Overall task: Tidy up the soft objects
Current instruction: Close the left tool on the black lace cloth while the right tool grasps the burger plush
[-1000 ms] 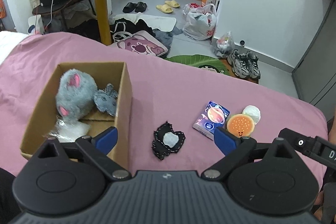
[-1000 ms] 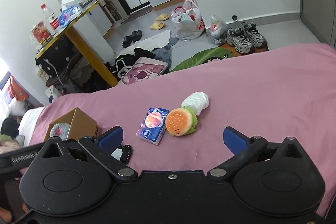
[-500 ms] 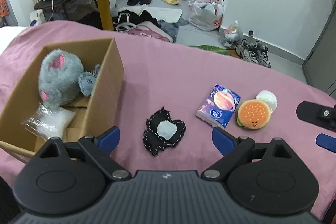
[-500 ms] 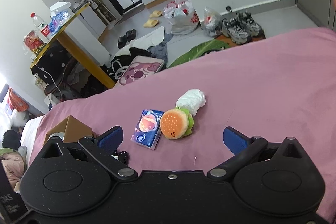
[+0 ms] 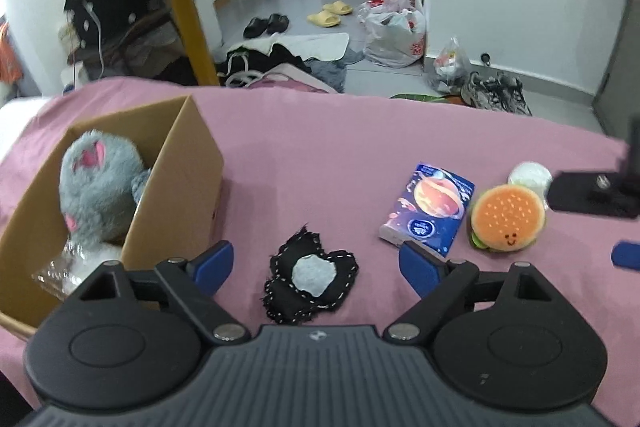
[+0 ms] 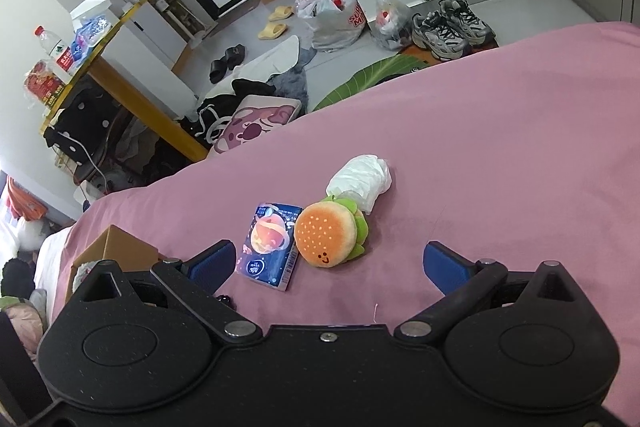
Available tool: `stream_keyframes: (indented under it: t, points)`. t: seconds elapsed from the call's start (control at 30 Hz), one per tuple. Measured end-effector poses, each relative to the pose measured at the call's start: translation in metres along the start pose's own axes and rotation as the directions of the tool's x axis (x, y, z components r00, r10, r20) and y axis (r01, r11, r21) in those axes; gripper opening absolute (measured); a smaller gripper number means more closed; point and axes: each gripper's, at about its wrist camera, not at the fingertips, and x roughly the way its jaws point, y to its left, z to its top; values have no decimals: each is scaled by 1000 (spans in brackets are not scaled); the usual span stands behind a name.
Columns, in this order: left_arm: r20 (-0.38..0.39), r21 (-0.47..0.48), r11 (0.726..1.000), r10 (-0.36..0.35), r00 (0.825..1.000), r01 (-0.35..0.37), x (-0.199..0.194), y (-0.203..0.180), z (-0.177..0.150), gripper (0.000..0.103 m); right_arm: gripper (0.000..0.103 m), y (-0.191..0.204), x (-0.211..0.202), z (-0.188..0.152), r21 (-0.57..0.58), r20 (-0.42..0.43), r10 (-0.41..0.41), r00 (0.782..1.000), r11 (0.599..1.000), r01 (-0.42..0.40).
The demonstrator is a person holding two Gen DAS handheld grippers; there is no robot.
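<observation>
Partly done, by my read. Cardboard box at left frame holds grey plush. On the pink bed, still out: black patch, tissue pack, burger plush. Left gripper and right gripper both spread, empty.

Right gripper: jaws wide apart, nothing between the blue pads, held above the pink bedcover. Burger plush lies mid-cover, face toward the camera. White crumpled bag touches its far side. Tissue pack with planet print lies just beside the plush, toward the cover's left edge. Cardboard box near that left edge, partly hidden behind the gripper body.
</observation>
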Motion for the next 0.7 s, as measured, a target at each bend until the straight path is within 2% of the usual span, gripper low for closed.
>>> stream_keyframes:
  t: [0.1, 0.2, 0.3, 0.5, 0.53, 0.6, 0.7]
  points:
    - [-26, 2, 1000, 23, 999, -22, 9, -6, -4, 88, 101, -1, 2, 0, 4, -1, -3, 1000, 1000, 3]
    - [-54, 7, 999, 53, 997, -53, 22, -8, -8, 80, 100, -1, 6, -1, 13, -10, -2, 1000, 1000, 2]
    - [-67, 10, 997, 80, 995, -80, 32, -9, -11, 78, 93, -3, 12, -2, 21, -24, 4, 1000, 1000, -3]
    - [-85, -8, 998, 69, 994, -70, 44, -5, -13, 74, 88, -3, 25, -6, 30, -27, 24, 999, 999, -23]
    - [-88, -20, 998, 59, 994, -61, 45, -3, -12, 72, 87, -3, 28, -7, 31, -26, 30, 999, 999, -29]
    - [-95, -39, 998, 37, 995, -40, 45, -1, -12, 60, 87, -2, 33, -7, 33, -23, 38, 999, 999, -37]
    - [-102, -58, 998, 14, 995, -20, 43, 2, -11, 43, 81, 0, 40, -9, 21, -22, 32, 999, 999, -32]
